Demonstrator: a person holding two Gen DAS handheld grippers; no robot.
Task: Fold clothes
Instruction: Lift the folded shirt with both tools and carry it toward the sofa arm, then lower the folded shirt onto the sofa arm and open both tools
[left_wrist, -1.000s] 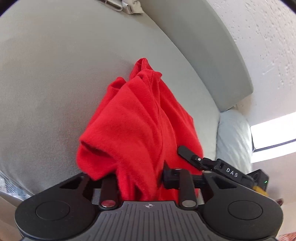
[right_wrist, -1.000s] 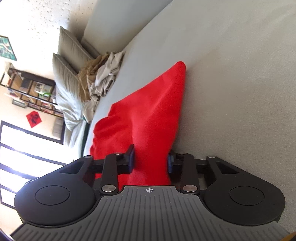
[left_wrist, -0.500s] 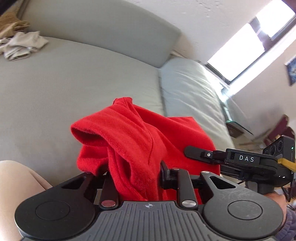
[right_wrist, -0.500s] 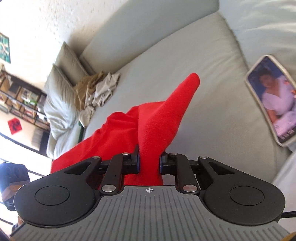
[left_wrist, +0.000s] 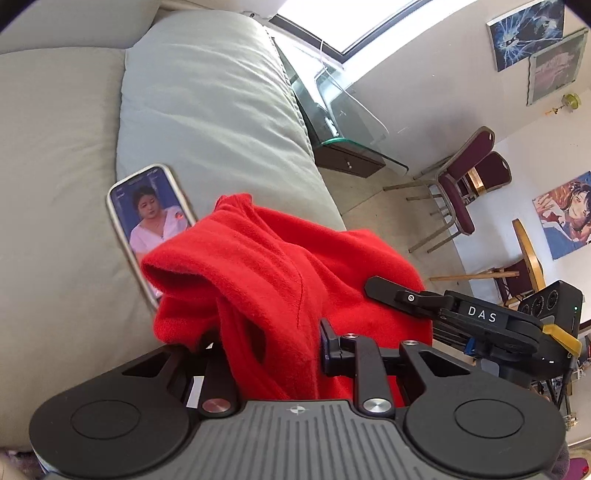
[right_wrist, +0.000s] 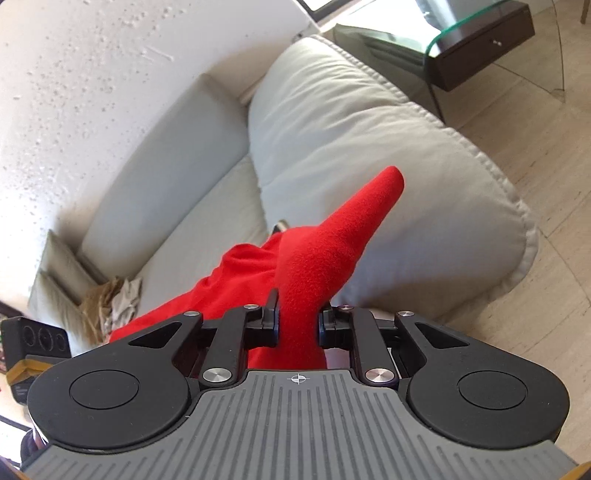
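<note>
The fold looks barely begun: the red fleece garment (left_wrist: 280, 273) hangs bunched and unflattened above the grey sofa (left_wrist: 221, 110), carried between both tools. The left tool (left_wrist: 269, 343) is clamped on a thick gather of it, the right tool (right_wrist: 297, 325) on a narrow ridge whose tip pokes forward. Spreading and every crease seem left to do. No container shows; a phone (left_wrist: 147, 214) lies on the seat, partly under the cloth
</note>
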